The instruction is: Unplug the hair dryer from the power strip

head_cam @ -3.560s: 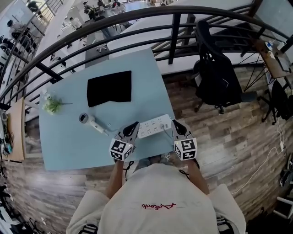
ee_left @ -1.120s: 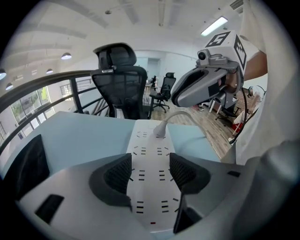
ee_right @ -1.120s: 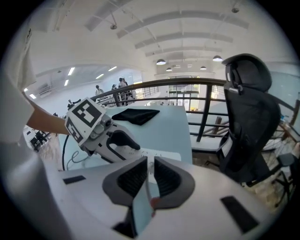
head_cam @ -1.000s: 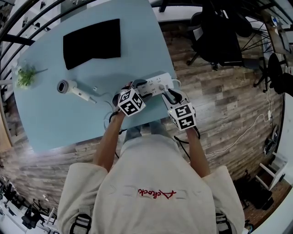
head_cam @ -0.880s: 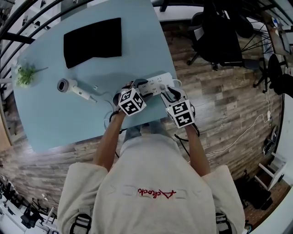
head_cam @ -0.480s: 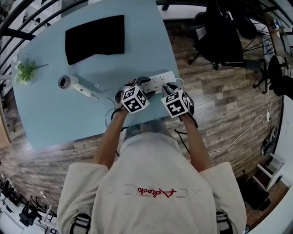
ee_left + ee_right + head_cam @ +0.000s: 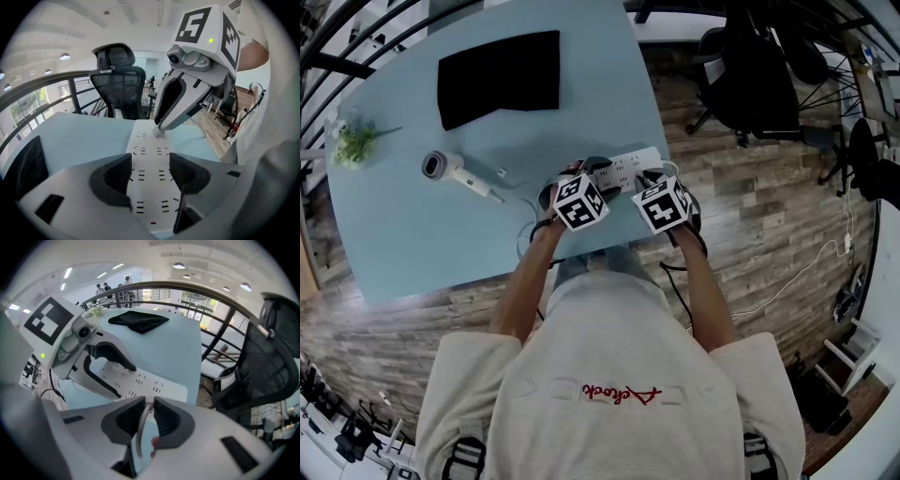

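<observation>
Seen from above: a pale blue, smooth-topped counter (image 7: pixel 422 244) with rounded corners on a floor (image 7: pixel 750 216) of wood planks. A long white plastic power strip (image 7: pixel 623 167), its flat face marked with rows of dark slots, lies at the counter's near right edge.

Left tongs (image 7: pixel 150 159): the grey jaws stand spread across the strip's width, and their ribbed black pads (image 7: pixel 117 173) sit against its two long sides at the left end.

Right tongs (image 7: pixel 149 401): pointed steeply down at the strip's other end. The jaws have just been closing and now stand nearly together, pinching the thin white cord (image 7: pixel 140 423) that curves up between the ribbed pads. Seen from the left tongs, their tips meet the small round white plug (image 7: pixel 159 133), which is seated in the strip.

The hair dryer (image 7: pixel 455 172), white with a round grey muzzle and a slim handle, lies on its side well to the left of the strip. Behind it a matt black cloth (image 7: pixel 500 77) lies flat, with a small green plant (image 7: pixel 354 141) at the counter's left edge. A black mesh office chair (image 7: pixel 759 75) stands off the right side.
</observation>
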Available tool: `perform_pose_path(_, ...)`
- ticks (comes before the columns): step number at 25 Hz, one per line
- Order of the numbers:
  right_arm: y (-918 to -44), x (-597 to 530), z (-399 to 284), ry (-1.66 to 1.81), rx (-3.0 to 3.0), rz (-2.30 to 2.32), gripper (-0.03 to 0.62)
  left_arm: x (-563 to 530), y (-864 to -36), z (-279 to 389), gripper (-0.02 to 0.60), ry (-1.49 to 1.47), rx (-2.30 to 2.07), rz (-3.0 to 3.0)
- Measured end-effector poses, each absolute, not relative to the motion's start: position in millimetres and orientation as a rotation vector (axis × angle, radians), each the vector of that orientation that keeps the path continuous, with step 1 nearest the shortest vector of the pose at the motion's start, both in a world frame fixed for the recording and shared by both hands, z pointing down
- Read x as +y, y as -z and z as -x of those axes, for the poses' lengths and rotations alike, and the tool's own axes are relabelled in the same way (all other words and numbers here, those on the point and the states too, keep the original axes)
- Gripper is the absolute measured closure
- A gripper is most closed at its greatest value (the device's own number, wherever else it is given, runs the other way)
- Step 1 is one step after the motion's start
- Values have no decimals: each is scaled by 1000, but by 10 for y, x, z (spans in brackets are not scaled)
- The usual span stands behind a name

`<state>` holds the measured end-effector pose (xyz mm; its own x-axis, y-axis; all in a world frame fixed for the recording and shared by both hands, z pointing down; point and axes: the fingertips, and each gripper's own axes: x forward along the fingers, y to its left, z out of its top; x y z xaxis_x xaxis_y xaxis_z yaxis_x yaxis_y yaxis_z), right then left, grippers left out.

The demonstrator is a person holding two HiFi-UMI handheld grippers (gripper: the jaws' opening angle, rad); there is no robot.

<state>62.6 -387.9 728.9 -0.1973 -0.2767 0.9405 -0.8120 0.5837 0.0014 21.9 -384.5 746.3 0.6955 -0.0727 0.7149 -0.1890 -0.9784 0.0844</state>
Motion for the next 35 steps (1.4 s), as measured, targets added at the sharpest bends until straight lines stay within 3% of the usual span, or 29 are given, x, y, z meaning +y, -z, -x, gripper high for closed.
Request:
perform_pose_path(24, -6970, -3776, -727, -642, -1833, -1046, 526, -3848, -7434, -188, 337, -1139, -240, -2754)
perform_pose_path(31, -6752, -3743, -816, -649, -1925, -1148, 526, -3810, -6996, -229, 337, -944, -386, -2814)
perform_pose_path(35, -6555, -3702, -883, -605, -2013, -1230, 526, -3842, -6650, -194, 393, -811, -520, -2859)
